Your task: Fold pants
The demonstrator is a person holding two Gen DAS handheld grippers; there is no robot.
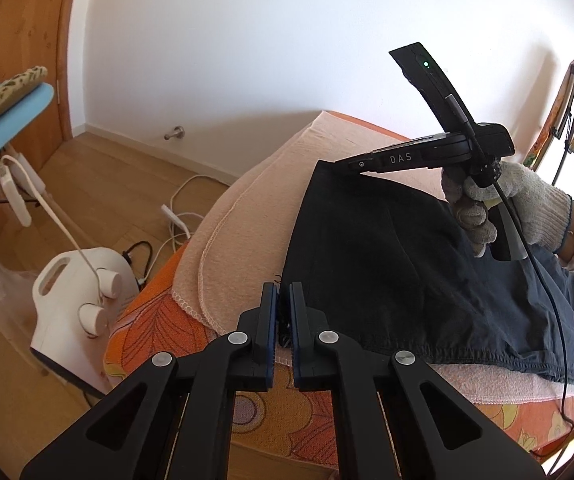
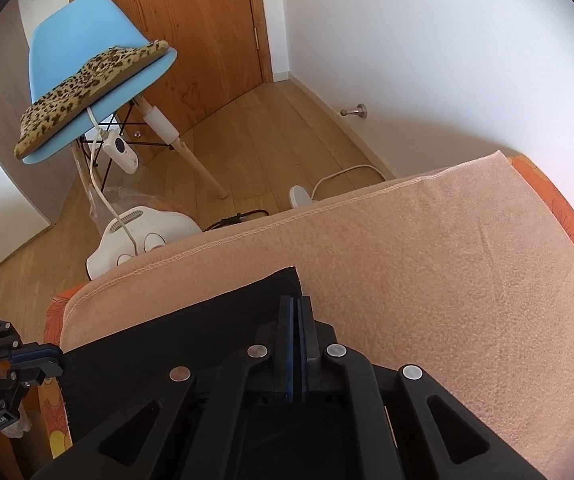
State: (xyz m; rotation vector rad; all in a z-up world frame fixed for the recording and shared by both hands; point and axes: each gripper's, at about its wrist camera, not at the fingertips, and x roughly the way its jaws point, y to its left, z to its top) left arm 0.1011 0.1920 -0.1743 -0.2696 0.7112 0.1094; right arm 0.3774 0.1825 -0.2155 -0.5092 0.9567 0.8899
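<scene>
We've got both corners of the pants [image 1: 407, 272] pinched, left gripper [image 1: 283, 312] and right gripper [image 2: 297, 316]; next, carry the fold across.

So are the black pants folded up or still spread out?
Partly folded: the pants lie doubled into a short, wide shape on the pink blanket, with both grippers' jaws pinching corners.

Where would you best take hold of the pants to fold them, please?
Probably at the two corners of the end edge nearest the floor side, coming from above. The pants lie flat on the blanket, so only edges offer a pinch. The left gripper and right gripper already sit there.
</scene>
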